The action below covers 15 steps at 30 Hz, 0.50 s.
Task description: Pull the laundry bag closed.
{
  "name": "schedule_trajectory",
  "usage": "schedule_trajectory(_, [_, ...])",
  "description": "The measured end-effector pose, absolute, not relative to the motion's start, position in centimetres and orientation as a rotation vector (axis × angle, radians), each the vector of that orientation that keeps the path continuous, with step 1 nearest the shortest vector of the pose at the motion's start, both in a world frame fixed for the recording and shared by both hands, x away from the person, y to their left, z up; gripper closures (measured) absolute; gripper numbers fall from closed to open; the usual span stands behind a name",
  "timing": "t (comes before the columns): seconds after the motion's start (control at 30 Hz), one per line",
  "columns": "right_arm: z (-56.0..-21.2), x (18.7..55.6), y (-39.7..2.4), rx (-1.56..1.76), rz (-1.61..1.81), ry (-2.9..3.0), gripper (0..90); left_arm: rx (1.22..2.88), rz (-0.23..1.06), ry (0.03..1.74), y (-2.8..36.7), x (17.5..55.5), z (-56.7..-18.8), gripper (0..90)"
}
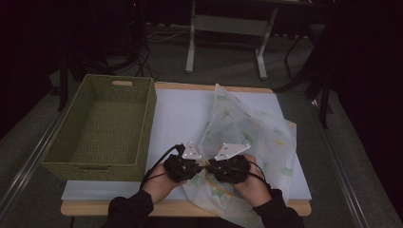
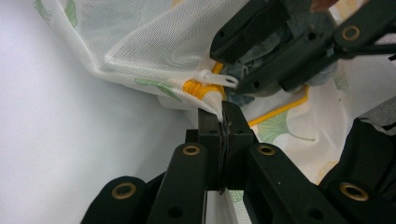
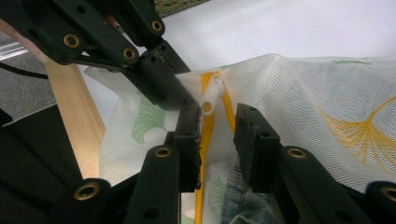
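Two tongs meet at the near middle of the surface, each carried in one of the person's hands. Left tongs (image 2: 223, 122): jaws pressed together, clamped on the corner of a white mesh laundry bag (image 2: 154, 51) just below the yellow zipper end (image 2: 196, 88); the fabric is pinched between the pads and rises from them in a taut fold. A white plastic zipper pull (image 2: 217, 78) lies right above that pinch. Right tongs (image 3: 218, 122): jaws standing apart, one on either side of the zipper pull (image 3: 210, 98) and the yellow zipper tape (image 3: 205, 135); the left pad lies at the tape, while the right pad stands clear of it. The pull stands between the jaw tips, and the pads do not press on it.

From the high view, the left tongs (image 1: 184, 162) and right tongs (image 1: 223, 164) sit close together, nearly touching, each topped by a grey three-cornered plate, with black cables trailing back toward the dark sleeves.

The bag (image 1: 247, 128), printed with green and yellow leaf motifs, is spread over the right half of the surface; its far corner rises in a peak and its near edge hangs over the surface's front rim. A blue denim-like fabric (image 3: 243, 200) shows through the mesh near the right tongs.

The surface (image 1: 178, 111) is a pale sheet on a wooden board. A green woven basket (image 1: 102, 126) stands at the left of it, well apart from the bag.
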State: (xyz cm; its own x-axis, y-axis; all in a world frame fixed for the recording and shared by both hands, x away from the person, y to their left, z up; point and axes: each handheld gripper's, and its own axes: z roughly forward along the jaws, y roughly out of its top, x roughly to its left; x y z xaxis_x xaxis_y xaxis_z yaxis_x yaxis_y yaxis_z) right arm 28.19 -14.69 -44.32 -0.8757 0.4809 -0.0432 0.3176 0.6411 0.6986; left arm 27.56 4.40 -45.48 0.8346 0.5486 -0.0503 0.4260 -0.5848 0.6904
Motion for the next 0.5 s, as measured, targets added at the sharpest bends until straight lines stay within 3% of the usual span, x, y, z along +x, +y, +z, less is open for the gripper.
schedule_trajectory(0.17, [-44.35, 27.98, -14.26, 0.595, 1.004, 2.652, 74.2, 2.287, 0.211, 0.697, 4.30, 27.55, -45.50, 88.4])
schedule_trajectory(0.33, [-44.26, 28.15, -14.07, 0.599, 1.009, 2.660, 83.4, 2.299, 0.209, 0.694, 4.19, 27.48, -45.77, 88.4])
schedule_trajectory(0.5, [-43.81, 28.31, -14.08, 0.606, 0.993, 2.650, 84.8, 2.303, 0.200, 0.692, 4.19, 27.44, -45.82, 88.4])
